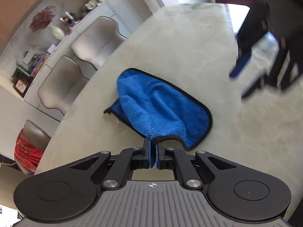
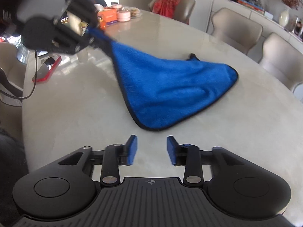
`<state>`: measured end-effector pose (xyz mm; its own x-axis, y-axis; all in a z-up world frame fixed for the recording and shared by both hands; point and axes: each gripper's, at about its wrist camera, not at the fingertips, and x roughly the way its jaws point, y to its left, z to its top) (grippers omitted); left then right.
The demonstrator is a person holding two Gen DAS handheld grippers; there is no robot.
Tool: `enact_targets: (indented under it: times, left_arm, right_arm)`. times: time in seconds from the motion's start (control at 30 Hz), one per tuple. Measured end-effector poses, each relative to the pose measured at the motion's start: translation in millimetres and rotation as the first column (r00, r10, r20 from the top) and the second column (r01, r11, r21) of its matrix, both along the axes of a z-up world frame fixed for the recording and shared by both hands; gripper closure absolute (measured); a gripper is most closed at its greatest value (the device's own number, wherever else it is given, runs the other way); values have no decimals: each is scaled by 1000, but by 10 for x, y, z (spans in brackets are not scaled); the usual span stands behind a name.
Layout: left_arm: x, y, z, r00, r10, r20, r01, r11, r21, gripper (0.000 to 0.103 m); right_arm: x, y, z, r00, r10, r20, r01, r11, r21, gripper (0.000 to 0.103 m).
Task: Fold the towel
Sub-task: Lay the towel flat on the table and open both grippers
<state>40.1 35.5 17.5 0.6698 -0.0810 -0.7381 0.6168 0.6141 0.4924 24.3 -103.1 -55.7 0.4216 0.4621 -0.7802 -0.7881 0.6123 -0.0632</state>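
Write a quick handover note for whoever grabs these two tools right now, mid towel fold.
Left tool: shut on one corner of the blue towel, lifting it off the table.
Right tool: open, empty, just short of the towel's near corner.
Towel: rest of it lies rumpled on the table, a far corner tucked under.
Done: one corner picked up.
Left: probably grip the near corner with the right tool, then lay and square the fold.
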Motion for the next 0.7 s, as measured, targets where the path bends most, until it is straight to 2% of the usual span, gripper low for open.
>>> enact_targets:
  times: [0.1,0.2,0.43,0.47,0.5,0.57,0.7]
  left_arm:
    - [128,57,149,999,17,33,-16,1000,-12,97]
    - [262,94,251,998,28,51,-27,999,-19,97]
    - [349,116,367,998,15,66,-13,1000,-24,96]
    - [361,123,366,998,16,66,-14,1000,-21,96]
    - [373,130,365,998,17,65,-16,1000,-18,96]
    - [375,141,350,998,17,61,-17,1000,-13,96]
    - [346,156,300,999,16,46,-16,1000,-3,96]
  right_arm:
    - [11,409,-297,998,9,67,-6,999,-45,56]
    - [84,618,-445,997,1,71,3,999,-46,56]
    - [114,840,-597,981,-11,196,39,990,-139,58]
    - [127,848,-616,980,-10,200,41,988,-150,65]
    - [146,853,-639,980,-13,199,44,987,-156,78]
    - [207,844,-680,983,-27,184,59,984,-169,97]
    - [344,675,-598,986,-89,143,111,982,-154,100]
